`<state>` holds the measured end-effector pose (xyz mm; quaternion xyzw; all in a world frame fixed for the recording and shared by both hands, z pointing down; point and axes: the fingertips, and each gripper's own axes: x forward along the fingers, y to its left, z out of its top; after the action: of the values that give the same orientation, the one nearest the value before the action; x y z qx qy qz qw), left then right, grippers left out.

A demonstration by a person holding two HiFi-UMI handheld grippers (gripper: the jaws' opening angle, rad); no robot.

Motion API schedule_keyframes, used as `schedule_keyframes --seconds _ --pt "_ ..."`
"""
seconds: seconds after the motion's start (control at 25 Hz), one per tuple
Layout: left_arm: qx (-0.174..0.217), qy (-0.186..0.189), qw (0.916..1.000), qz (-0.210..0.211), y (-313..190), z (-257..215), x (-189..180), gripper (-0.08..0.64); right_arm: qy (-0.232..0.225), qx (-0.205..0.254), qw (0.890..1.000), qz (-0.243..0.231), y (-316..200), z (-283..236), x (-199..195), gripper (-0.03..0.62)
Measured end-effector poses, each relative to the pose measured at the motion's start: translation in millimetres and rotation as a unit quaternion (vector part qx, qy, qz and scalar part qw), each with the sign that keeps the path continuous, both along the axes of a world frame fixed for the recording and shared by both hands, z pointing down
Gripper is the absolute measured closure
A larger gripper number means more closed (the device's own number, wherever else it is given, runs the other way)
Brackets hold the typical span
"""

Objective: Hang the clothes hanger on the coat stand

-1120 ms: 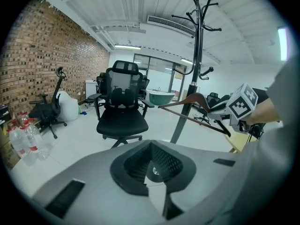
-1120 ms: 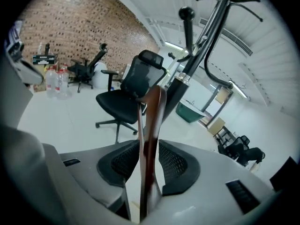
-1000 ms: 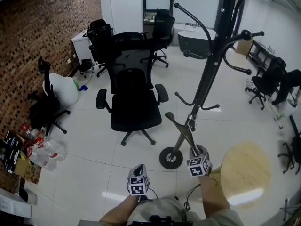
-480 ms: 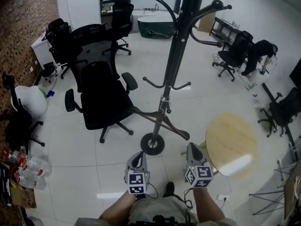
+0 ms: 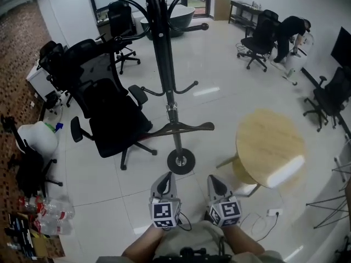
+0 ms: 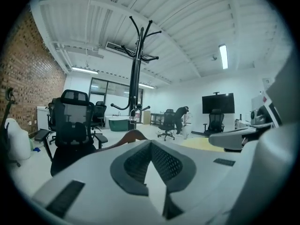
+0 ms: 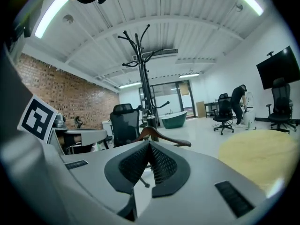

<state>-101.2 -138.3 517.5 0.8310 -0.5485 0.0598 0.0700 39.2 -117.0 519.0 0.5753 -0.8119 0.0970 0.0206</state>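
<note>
The black coat stand point(image 5: 162, 53) rises in the middle of the head view, its round base point(image 5: 180, 161) on the white floor. A brown wooden hanger point(image 5: 178, 129) hangs from a low hook on its pole. Both grippers are close to my body, short of the base and apart from the hanger. The left gripper point(image 5: 164, 184) is shut with nothing in it, and so is the right gripper point(image 5: 215, 184). In the left gripper view the hanger point(image 6: 132, 135) and stand point(image 6: 136, 78) show beyond the shut left gripper point(image 6: 151, 142). The right gripper view shows the hanger point(image 7: 159, 136) past the shut right gripper point(image 7: 149, 143).
A black office chair point(image 5: 112, 122) stands just left of the stand. A round wooden table point(image 5: 269, 144) is to the right. More chairs line the back and right, where a person point(image 5: 288, 29) bends over. Plastic bottles point(image 5: 46, 207) lie at the left.
The right gripper let go of the hanger, shut, and drew back toward my body. The hanger now hangs on the stand. The head view swung to the right.
</note>
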Motion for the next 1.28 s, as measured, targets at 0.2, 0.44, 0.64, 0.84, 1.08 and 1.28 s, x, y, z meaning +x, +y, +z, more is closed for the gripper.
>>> schedule_keyframes --seconds 0.2,0.44,0.64,0.84,1.08,1.28 --pt "0.002 -0.021 0.9997 -0.008 5 4 17 0.543 -0.01 0.012 1.0 -0.013 -7 0 17 0.592" --pt "0.008 -0.025 0.9996 -0.014 4 5 27 0.543 -0.004 0.013 1.0 -0.027 -12 -3 20 0.592" --pt "0.009 -0.026 0.9995 -0.016 1 8 24 0.543 0.004 0.017 0.999 -0.027 -19 -2 17 0.592" --pt "0.01 -0.029 0.9995 -0.012 -1 3 20 0.543 0.001 0.011 0.999 -0.03 -22 -3 12 0.592" --pt "0.011 -0.03 0.9995 -0.006 3 6 22 0.543 -0.001 0.004 0.999 -0.035 -18 -1 8 0.592" --pt "0.014 -0.03 0.9994 0.0 7 6 24 0.543 -0.001 0.007 0.999 -0.032 -13 0 9 0.592"
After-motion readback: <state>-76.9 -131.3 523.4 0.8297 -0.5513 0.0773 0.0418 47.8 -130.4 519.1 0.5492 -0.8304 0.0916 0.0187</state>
